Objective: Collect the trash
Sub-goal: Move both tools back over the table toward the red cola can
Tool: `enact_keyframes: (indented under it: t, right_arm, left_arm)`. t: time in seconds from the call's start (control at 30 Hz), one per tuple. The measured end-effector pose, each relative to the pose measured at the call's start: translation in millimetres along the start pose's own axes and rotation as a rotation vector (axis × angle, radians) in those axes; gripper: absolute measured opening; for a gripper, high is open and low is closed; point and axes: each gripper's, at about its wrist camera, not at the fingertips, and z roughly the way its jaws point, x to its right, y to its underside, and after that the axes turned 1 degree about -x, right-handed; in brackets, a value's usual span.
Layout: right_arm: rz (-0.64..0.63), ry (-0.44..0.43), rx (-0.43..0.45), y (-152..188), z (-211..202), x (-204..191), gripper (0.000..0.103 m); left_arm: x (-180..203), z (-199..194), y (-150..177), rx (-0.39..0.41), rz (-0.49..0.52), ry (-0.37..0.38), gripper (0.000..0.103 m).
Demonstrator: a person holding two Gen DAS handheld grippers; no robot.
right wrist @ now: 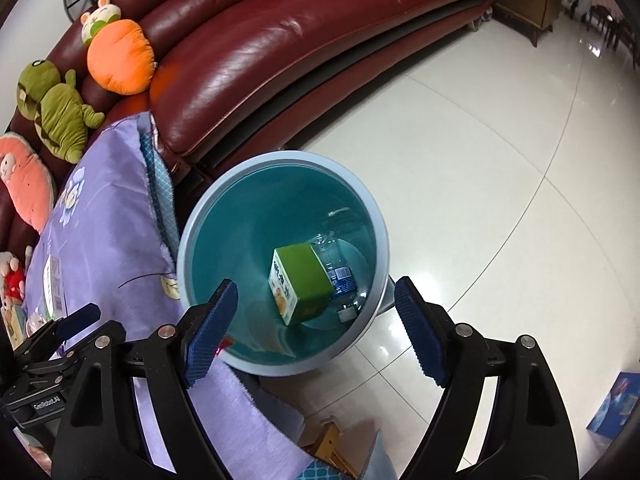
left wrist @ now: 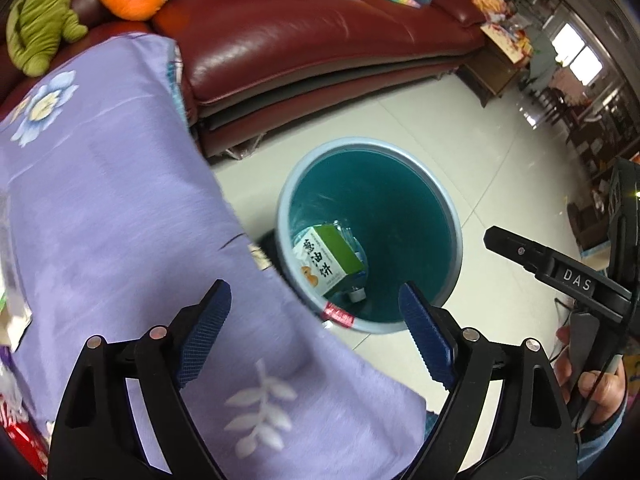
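A blue-green bin (left wrist: 456, 240) (right wrist: 380, 216) stands on the tiled floor beside a purple-clothed table (left wrist: 120, 200) (right wrist: 100, 220). Inside it lie a green-and-white box (left wrist: 332, 256) (right wrist: 304, 280) and a clear plastic bottle (right wrist: 340, 272). My left gripper (left wrist: 314, 300) hangs open over the table edge and the bin's near rim, nothing between its blue pads. My right gripper (right wrist: 316, 292) is open above the bin's mouth, also empty. On the table's left edge lie a silvery packet (left wrist: 12, 312) and a red packet (left wrist: 20, 432).
A dark red leather sofa (left wrist: 300, 40) (right wrist: 280, 40) with plush toys (right wrist: 120, 56) runs behind the bin. A blue box (right wrist: 616, 408) lies on the floor at the right, and a cardboard box (right wrist: 332, 444) sits under the table edge. A hand (left wrist: 600, 384) holds the right gripper's handle.
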Motion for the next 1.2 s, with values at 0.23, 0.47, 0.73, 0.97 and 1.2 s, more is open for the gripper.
enact_keyframes:
  t: [0.23, 0.47, 0.73, 0.97, 1.2]
  right_arm:
    - [-0.076, -0.010, 0.012, 13.1, -17.5, -44.6, 0.078]
    - [-0.199, -0.019, -0.003, 27.2, -21.5, -115.1, 0.081]
    - [-0.392, -0.034, -0.041, 45.7, -11.1, -215.8, 0.081]
    - [-0.532, -0.078, -0.066, 65.9, -5.8, -295.1, 0.081]
    - [-0.566, -0.079, -0.092, 82.7, -5.8, -310.6, 0.081]
  left_arm:
    - [-38.4, -45.3, 20.9, 0.062, -0.044, -0.034, 0.089]
    - [-102.5, -96.0, 42.3, 0.125, -0.131, -0.095, 0.091]
    - [-204.3, -154.1, 73.4, 0.186, -0.287, -0.187, 0.091]
    - [-272.8, -181.6, 118.2, 0.177, -0.406, -0.224, 0.091]
    - [-250.6, -179.9, 157.0, 0.113, -0.337, -0.208, 0.088]
